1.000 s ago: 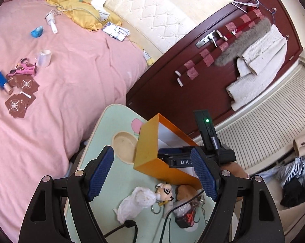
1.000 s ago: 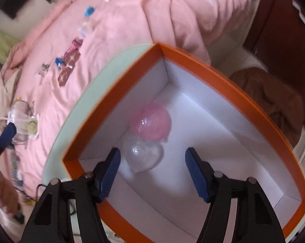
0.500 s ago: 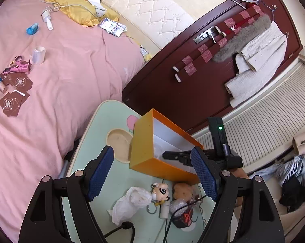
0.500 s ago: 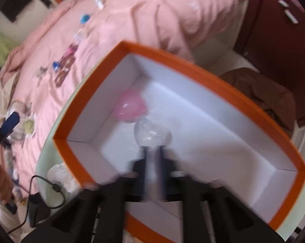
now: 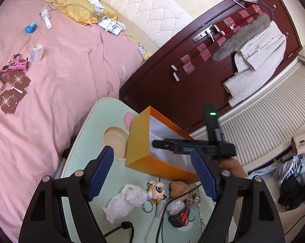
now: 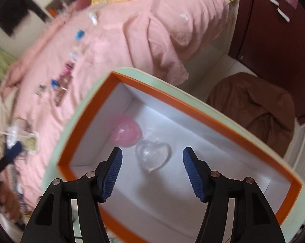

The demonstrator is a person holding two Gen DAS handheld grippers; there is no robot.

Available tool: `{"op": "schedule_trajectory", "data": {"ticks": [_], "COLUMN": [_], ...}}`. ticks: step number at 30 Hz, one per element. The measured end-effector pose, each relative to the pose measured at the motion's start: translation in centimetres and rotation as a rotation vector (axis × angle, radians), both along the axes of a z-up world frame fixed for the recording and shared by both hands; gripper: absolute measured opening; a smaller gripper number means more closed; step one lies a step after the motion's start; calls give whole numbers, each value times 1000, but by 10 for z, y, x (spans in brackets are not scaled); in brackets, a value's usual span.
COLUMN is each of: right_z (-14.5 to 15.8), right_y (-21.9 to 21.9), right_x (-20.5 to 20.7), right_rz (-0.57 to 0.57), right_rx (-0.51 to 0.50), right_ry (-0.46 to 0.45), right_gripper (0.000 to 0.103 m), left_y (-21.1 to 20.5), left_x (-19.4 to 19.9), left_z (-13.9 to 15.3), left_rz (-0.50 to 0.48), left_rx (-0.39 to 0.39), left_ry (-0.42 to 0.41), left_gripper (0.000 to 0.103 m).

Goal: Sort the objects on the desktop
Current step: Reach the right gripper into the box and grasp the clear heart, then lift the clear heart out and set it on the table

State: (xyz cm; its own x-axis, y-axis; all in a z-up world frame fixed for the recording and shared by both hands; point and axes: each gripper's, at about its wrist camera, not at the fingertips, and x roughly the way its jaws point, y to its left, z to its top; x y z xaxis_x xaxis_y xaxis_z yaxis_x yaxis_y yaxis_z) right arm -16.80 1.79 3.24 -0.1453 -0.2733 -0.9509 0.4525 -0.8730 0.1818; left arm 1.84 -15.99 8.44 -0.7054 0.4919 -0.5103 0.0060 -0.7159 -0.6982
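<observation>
We see the orange box [image 6: 195,109] standing on the pale green table [image 5: 91,125], close to the table's edge that is next to the bed, and its white inside is open to the top. On the bottom of the box lie two heart-shaped things: a clear heart [image 6: 153,155] and a pink heart [image 6: 126,131], touching or almost touching each other, the pink one nearer to a corner. The right gripper [image 6: 152,170] hangs over the box and points down into it; its jaws have just been opening and now stand apart, with the clear heart seen between the blue pads but lying on the box floor, not pressed by them. In the left wrist view this same gripper reaches over the rim of the box from the right side. The left gripper [image 5: 152,174] is held over the near part of the table with its jaws wide apart and nothing between them. Under it, in front of the box, we find a crumpled white plastic bag [image 5: 126,200], a small cartoon figure keychain [image 5: 157,190], a brown plush thing [image 5: 178,188] and some black cables [image 5: 160,222]. Behind the table there is the bed with a pink cover [image 5: 61,70], where playing cards [image 5: 10,97], pink scissors [image 5: 14,64] and a roll of tape [image 5: 36,52] lie well apart from the table. A dark red door [image 5: 193,81] with clothes hanging on it stands on the right.
</observation>
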Motion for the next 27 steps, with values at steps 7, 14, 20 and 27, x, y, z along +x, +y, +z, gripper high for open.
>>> {"op": "schedule_trajectory", "data": {"ticks": [7,14,20,27], "right_z": [-9,20,65,54], "right_y": [-22,11,41,59], "right_x": [14,27,78,132], "right_rz": [105,-1,1,-15], "right_rx": [149,-8,-192,-248], "right_ry": [70,128,184,138], "right_gripper": [37,37,37,38], "left_y": [-6,-1,8,38], "left_x": [2,-1,-9,-29], "left_z": [1,3,7,13], "left_rz": [20,8,-22,-102], "left_rx": [1,-16,-58,-183], "left_ry": [-5,-5,-11,-32], "left_gripper": [79,79,79,78]}}
